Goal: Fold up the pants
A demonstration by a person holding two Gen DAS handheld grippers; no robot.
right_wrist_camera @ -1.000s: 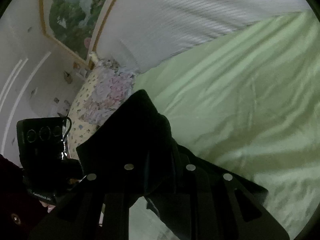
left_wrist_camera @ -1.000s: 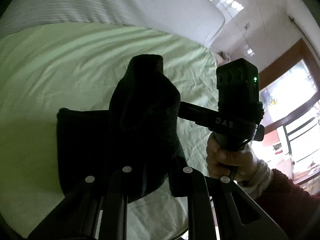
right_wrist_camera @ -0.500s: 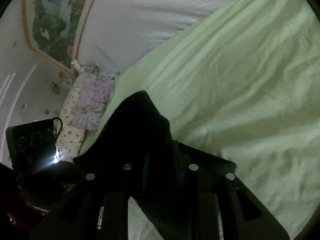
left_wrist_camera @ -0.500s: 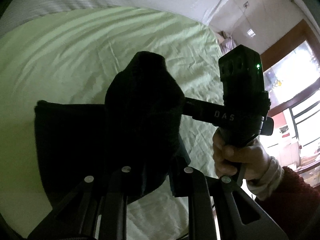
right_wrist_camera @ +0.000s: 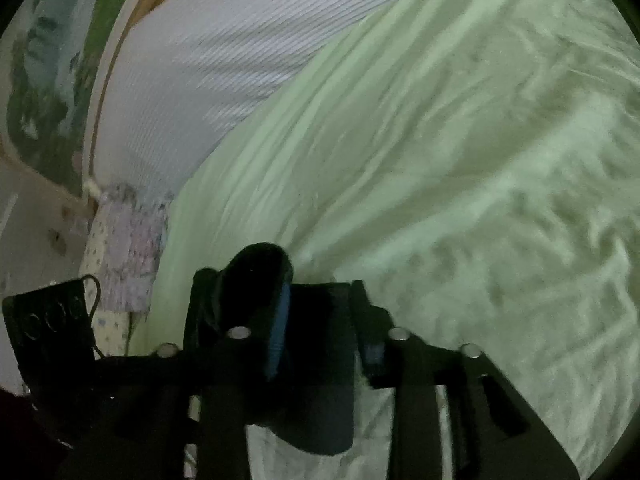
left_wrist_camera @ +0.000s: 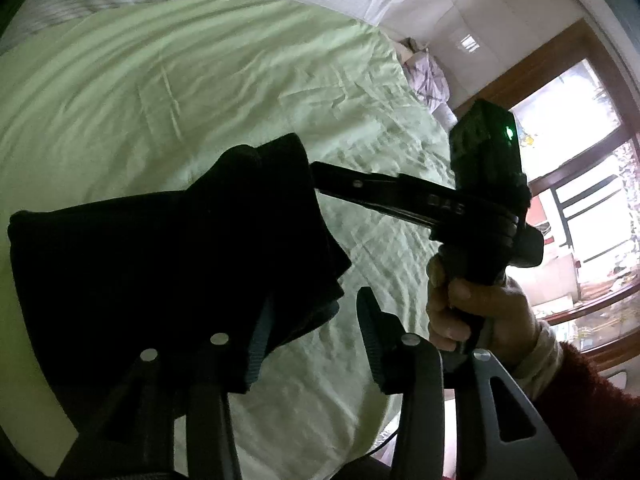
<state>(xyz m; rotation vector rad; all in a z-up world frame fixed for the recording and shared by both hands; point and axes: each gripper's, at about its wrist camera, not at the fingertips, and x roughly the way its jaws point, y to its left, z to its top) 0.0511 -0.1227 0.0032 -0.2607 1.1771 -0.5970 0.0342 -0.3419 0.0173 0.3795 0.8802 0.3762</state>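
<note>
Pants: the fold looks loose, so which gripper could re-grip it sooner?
Probably right. Both grippers' jaws have just been opening; the right gripper has the pants between them, while the left gripper frames mostly bare sheet.

Green-sheeted bed (left_wrist_camera: 200, 80), white ribbed headboard (right_wrist_camera: 224, 72), bright window (left_wrist_camera: 580, 152).

My black pants (left_wrist_camera: 160, 264) lie folded in a thick, dark bundle on the pale green bedsheet (left_wrist_camera: 200, 92), one rounded fold humped up at the top and the layered edges hanging loose toward me near my tongs.
</note>
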